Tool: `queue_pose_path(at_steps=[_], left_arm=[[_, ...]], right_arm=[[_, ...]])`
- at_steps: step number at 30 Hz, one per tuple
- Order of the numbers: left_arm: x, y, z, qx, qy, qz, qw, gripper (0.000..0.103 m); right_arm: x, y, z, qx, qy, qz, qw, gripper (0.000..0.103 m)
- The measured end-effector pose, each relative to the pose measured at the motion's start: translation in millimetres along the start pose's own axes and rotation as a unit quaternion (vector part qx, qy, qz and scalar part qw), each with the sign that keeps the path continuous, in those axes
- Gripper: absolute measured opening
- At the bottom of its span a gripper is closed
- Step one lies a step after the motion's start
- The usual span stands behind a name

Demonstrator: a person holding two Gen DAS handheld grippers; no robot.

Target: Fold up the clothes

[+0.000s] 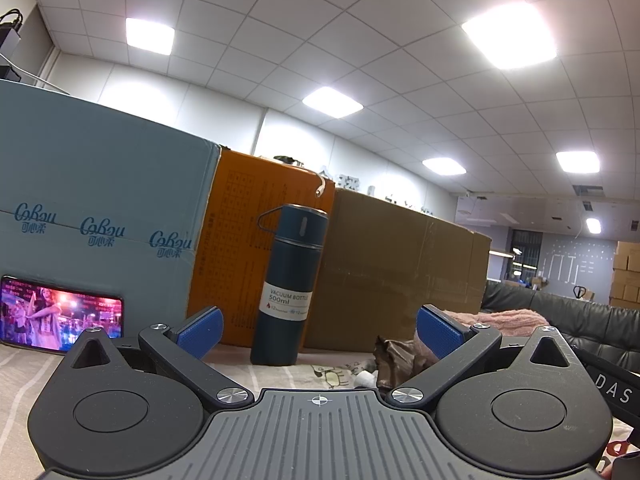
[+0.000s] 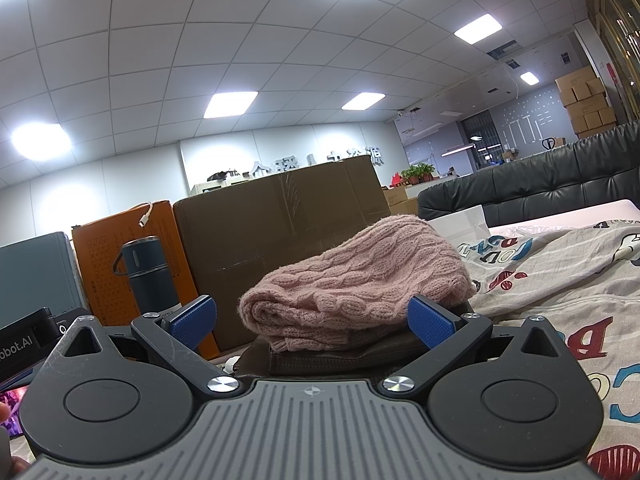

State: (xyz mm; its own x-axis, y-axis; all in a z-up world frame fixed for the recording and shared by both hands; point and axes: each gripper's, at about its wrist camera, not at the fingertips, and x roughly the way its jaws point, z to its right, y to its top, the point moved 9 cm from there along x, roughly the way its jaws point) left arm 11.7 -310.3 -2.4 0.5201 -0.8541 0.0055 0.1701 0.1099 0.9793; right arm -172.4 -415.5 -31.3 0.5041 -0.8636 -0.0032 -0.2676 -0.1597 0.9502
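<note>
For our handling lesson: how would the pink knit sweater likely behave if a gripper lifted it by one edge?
The sweater would probably flop and unfold, since it is a soft, loosely folded cable knit. It looks light for its bulk. The fuzzy knit should grip rather than slip, though it might drag on the brown garment beneath it.

Chunky pink knit sweater lies on smooth dark leather garment.

- Left gripper: jaws spread wide, blue pads apart, nothing between.
- Right gripper: jaws likewise wide, held low and level, gripping nothing.
</note>
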Motion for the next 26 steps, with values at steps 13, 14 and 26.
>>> queue_pose_path(at_steps=[13,14,26], left_arm=[[-1.6,0.8,-0.5,0.001,0.003,0.000,1.0000,0.103],[-1.7,0.9,-0.4,0.002,0.003,0.001,1.0000,0.103],[-2.9,0.4,1.0,0.003,0.005,0.001,1.0000,0.103]], right_arm=[[1.4,-1.7,0.3,-0.003,-0.005,-0.004,1.000,0.103],[1.7,-1.9,0.3,-0.004,-0.006,-0.005,1.000,0.103],[3.4,-4.2,-0.4,-0.008,-0.009,-0.012,1.000,0.103]])
